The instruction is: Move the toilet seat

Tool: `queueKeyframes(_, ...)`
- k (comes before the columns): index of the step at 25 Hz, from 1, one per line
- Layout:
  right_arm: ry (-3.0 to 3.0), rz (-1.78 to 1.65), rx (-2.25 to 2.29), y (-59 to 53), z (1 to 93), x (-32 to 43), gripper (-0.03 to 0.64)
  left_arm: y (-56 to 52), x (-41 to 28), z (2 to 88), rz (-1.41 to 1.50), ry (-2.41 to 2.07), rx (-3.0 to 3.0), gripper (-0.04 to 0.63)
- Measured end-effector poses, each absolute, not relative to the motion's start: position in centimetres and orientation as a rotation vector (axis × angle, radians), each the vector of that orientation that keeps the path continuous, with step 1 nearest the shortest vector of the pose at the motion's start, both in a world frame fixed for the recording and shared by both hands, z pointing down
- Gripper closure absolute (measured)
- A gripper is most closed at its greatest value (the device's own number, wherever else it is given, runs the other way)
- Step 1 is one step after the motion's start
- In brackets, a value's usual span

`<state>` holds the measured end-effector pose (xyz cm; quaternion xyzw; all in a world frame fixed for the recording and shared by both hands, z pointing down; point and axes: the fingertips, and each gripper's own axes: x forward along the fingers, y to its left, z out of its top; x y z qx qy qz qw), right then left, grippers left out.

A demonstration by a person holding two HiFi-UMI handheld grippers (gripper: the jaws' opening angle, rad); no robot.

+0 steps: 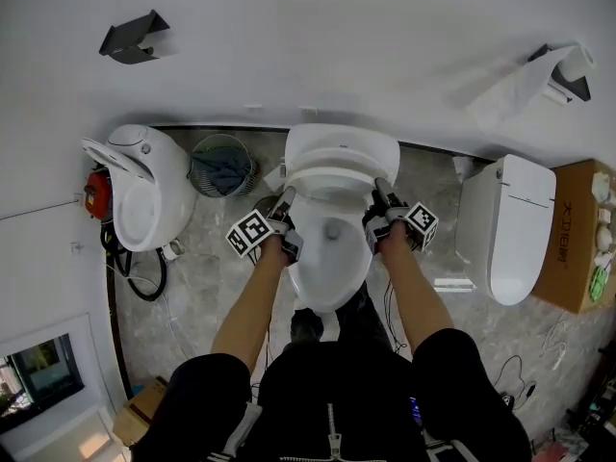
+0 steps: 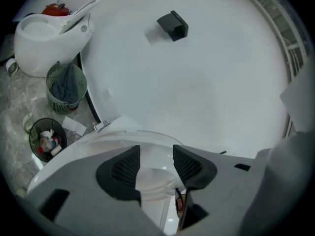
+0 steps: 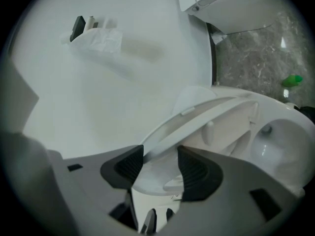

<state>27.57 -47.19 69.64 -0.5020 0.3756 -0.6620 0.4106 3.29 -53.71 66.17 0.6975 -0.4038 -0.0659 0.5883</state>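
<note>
The white toilet [image 1: 327, 248] stands in the middle of the head view with its seat [image 1: 339, 157] tilted up toward the wall. My left gripper [image 1: 286, 202] is at the seat's left edge and my right gripper [image 1: 381, 194] at its right edge. In the left gripper view the seat's white rim [image 2: 98, 141] fills the gap between the dark pads of the left gripper [image 2: 156, 167]. In the right gripper view the raised seat's edge [image 3: 206, 114] runs down between the pads of the right gripper [image 3: 161, 165], and the open bowl [image 3: 275, 141] shows to the right.
Another white toilet [image 1: 144, 186] with its lid up stands at the left, with a wire bin [image 1: 221, 165] beside it. A closed toilet [image 1: 510, 224] and a cardboard box [image 1: 577, 234] are on the right. Holders [image 1: 132, 37] and a paper roll [image 1: 539, 75] hang on the wall. Cables lie on the floor.
</note>
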Motion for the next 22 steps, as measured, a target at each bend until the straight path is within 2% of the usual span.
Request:
queueKeyframes(6, 0.946, -1.648, -1.275, -49.3, 70.0, 28.6, 0.393, -51.8, 0.2, 64.9, -0.047, -0.993, 1.754, 0.464)
queueKeyframes(9, 1.024, -1.593, -1.316, -49.6, 69.3, 29.0, 0.393, -50.5, -0.9, 64.3, -0.023, -0.990, 1.786, 0.474)
queueKeyframes(11, 1.090, -1.547, -1.334, -49.5, 68.2, 28.9, 0.443, -49.9, -1.6, 63.8, -0.012, -0.986, 1.812, 0.474)
queueKeyframes(15, 1.316, -1.500, -1.411, -47.6, 65.2, 27.0, 0.453, -48.5, -2.5, 61.7, 0.058, -0.978, 1.951, 0.496)
queueKeyframes(22, 1.995, -1.165, -1.777, -42.0, 56.7, 21.5, 0.613, -44.7, -2.5, 56.6, 0.151, -0.894, 2.240, 0.593)
